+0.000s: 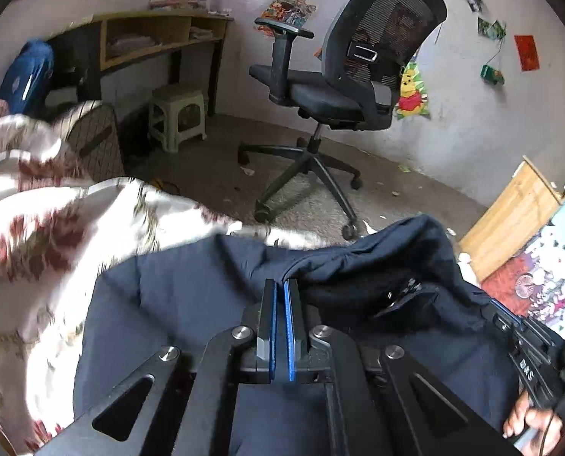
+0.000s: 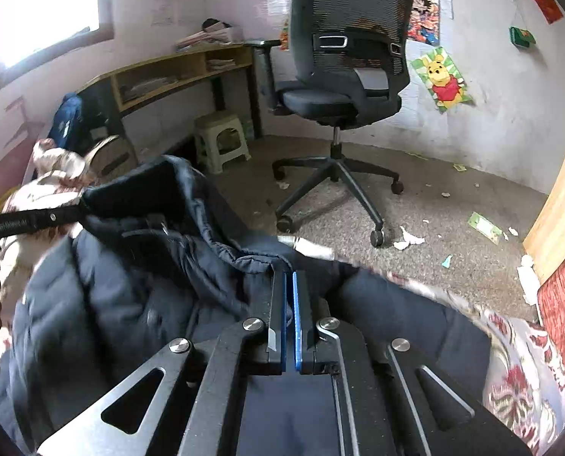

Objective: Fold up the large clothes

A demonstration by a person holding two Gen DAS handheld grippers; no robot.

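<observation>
Jacket (image 1: 191, 304) edge, pinched in both hand-held grippers

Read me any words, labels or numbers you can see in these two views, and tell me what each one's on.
"DKS", roughly: white letters on the right gripper body, partly hidden, left wrist view.
White lettering on the left gripper arm, right wrist view: too blurred to read.
Wall posters and white sheet: no legible text.

I count one dark navy padded jacket (image 2: 130, 304), one white bedspread with red flowers (image 1: 35, 235), one black mesh-backed office chair (image 1: 343, 87), one pale green plastic stool (image 1: 178, 117), and my two grippers.
</observation>
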